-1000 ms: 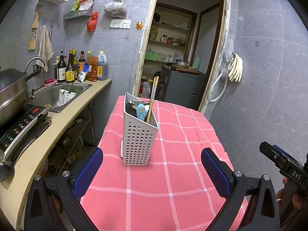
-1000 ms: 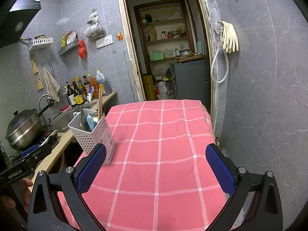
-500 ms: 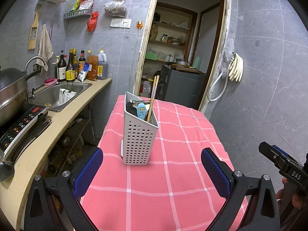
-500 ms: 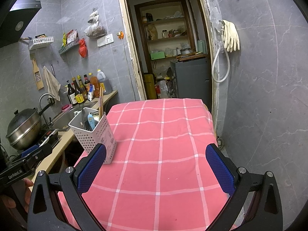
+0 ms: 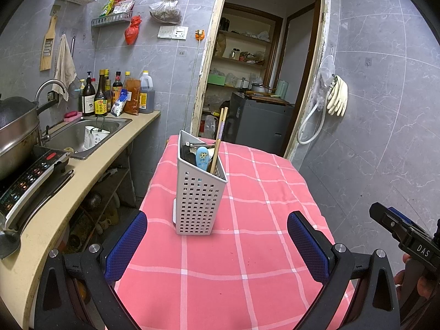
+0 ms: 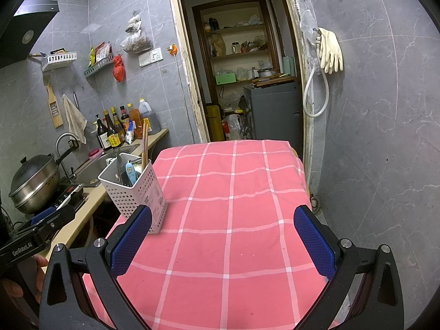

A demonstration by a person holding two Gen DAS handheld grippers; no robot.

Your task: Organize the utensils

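A white perforated utensil holder point(image 5: 198, 192) stands upright on the pink checked tablecloth point(image 5: 247, 247). It holds wooden chopsticks point(image 5: 220, 134), a blue cartoon spoon point(image 5: 203, 157) and dark metal utensils. My left gripper point(image 5: 217, 244) is open and empty, a little in front of the holder. In the right wrist view the holder point(image 6: 134, 192) stands at the table's left edge, just beyond the left fingertip. My right gripper point(image 6: 222, 239) is open and empty above the cloth point(image 6: 233, 206).
A counter point(image 5: 82, 173) with a sink point(image 5: 82, 134), sauce bottles point(image 5: 110, 96), a pot point(image 5: 13, 132) and an induction cooker point(image 5: 27, 176) runs along the left. A doorway point(image 5: 255, 82) to a pantry lies behind the table. Rubber gloves point(image 5: 337, 96) hang on the right wall.
Both grippers stay open and empty. The right wrist view has shifted slightly, so the holder sits a little nearer its left finger. The holder has not moved.
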